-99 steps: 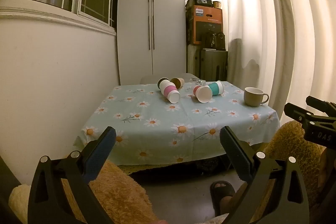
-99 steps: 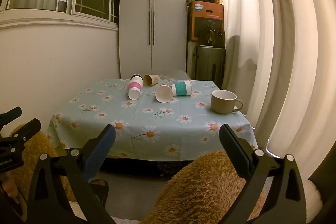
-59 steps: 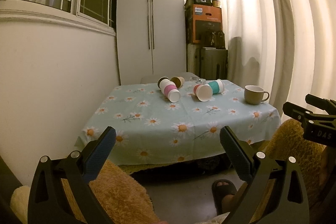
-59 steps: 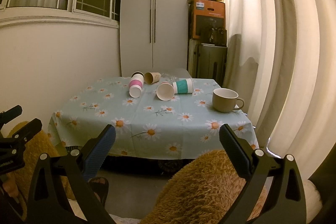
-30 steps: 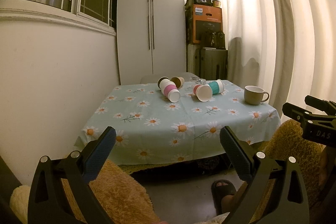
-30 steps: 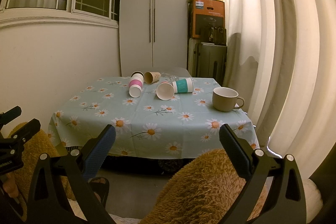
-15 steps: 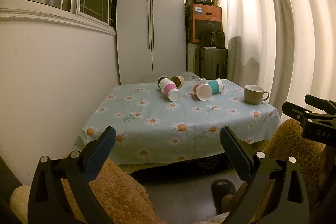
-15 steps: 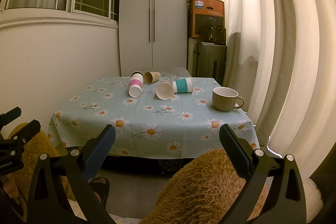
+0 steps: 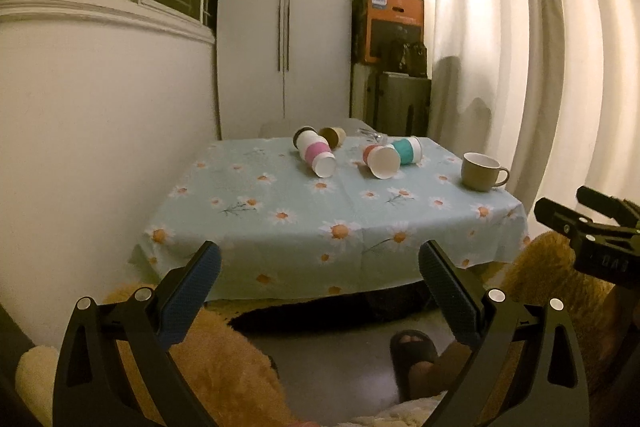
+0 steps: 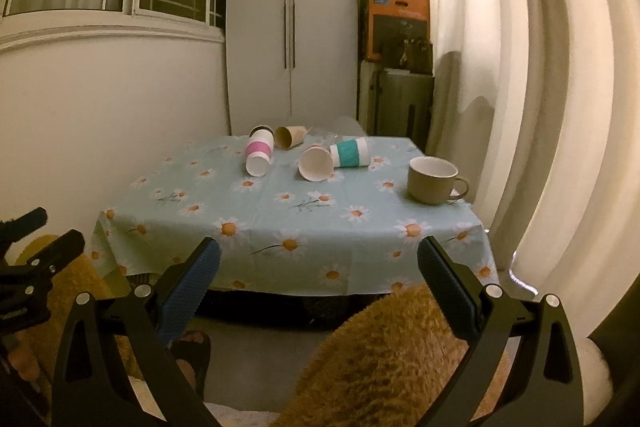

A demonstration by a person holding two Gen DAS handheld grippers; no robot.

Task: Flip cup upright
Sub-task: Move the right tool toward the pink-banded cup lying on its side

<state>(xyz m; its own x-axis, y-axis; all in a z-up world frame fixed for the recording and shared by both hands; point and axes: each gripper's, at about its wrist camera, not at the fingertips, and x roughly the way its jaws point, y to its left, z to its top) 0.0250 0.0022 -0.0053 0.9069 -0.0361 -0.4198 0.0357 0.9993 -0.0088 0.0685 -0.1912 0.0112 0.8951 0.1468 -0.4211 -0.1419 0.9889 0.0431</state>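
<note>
Several paper cups lie on their sides at the far end of the table: a pink-banded cup (image 9: 317,155) (image 10: 259,154), a brown cup (image 9: 334,136) (image 10: 289,137), a white cup with its mouth toward me (image 9: 382,161) (image 10: 315,164), and a teal-banded cup (image 9: 407,151) (image 10: 349,153). My left gripper (image 9: 318,273) and right gripper (image 10: 318,273) are both open and empty, held low, well short of the table's near edge.
A beige mug (image 9: 482,172) (image 10: 434,181) stands upright at the table's right side. The table has a daisy tablecloth (image 9: 340,211). Furry brown cushions (image 10: 400,355), a wall on the left, curtains on the right and a white wardrobe (image 9: 286,27) behind.
Both views have shifted very slightly. The cups and mug have not moved, and both grippers stay open.
</note>
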